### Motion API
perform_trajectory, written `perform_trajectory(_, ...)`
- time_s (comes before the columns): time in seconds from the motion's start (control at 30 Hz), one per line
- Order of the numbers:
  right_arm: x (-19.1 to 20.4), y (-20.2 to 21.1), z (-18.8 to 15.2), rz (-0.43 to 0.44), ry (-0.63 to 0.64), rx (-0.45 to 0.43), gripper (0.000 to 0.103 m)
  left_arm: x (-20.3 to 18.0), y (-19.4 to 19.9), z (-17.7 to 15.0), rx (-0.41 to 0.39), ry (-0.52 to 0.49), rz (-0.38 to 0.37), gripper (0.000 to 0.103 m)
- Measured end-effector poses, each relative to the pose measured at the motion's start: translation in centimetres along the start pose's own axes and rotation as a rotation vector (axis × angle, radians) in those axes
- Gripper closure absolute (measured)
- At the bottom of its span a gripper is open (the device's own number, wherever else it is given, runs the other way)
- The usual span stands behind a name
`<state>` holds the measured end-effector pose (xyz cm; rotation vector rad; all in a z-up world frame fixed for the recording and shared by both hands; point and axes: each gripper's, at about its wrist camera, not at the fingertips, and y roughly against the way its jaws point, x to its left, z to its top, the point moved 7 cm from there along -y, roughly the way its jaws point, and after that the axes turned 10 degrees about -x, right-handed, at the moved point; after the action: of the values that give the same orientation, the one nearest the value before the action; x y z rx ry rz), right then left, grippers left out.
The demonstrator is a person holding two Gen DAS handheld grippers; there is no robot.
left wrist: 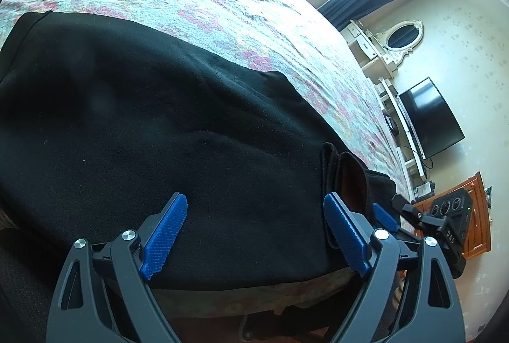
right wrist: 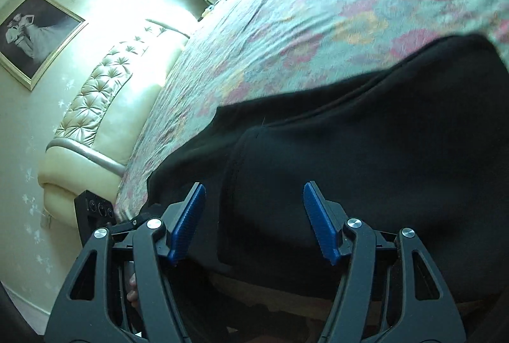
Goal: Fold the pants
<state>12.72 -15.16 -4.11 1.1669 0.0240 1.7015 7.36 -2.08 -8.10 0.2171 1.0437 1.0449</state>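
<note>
**Black pants flat on bed, both tools wide**

Left wrist view: left tool point(left wrist: 254, 235) spread wide above pants point(left wrist: 133, 107), blue pads point(left wrist: 165, 238) clear of the cloth, nothing gripped. Pants spread over floral bedspread point(left wrist: 222, 3) at the near bed edge, a bunched fold point(left wrist: 346, 171) by the right pad. Right tool point(left wrist: 445, 222) just beyond that fold. TV point(left wrist: 429, 117) against far wall.

Right wrist view: right tool point(right wrist: 253, 222) also wide, holding nothing, pants point(right wrist: 366, 152) and a seam point(right wrist: 232, 181) below. Headboard point(right wrist: 105, 107) at left.
</note>
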Motion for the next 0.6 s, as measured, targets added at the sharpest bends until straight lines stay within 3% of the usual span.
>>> perform_trajectory(0.07, 0.3, -2.0, -2.1, 0.034, 0.016, 0.103, 0.039, 0.0, -0.1, 0.0, 0.001, -0.008, 0.003, 0.017)
perform_trajectory(0.13, 0.6, -2.1, -2.3, 0.019, 0.059, 0.082, 0.039, -0.1, -0.1, -0.1, 0.001, -0.013, 0.002, 0.017)
perform_trajectory(0.3, 1.0, 1.4, 0.8, 0.091, -0.008, -0.005, 0.038, 0.1, 0.0, 0.0, 0.007, 0.001, -0.022, 0.017)
perform_trajectory(0.37, -0.3, 4.1, 3.3, 0.054, -0.009, -0.081, 0.03, 0.3, 0.0, 0.0, 0.009, 0.01, -0.031, 0.017)
perform_trajectory(0.5, -7.0, 9.7, 9.0, -0.103, -0.068, -0.244, 0.029, 0.5, -0.1, 0.0, 0.01, 0.022, -0.04, 0.017)
perform_trajectory(0.6, -13.0, 11.0, 11.6, -0.215, -0.149, -0.242, 0.029, 0.5, -0.1, 0.1, 0.01, 0.021, -0.038, 0.017)
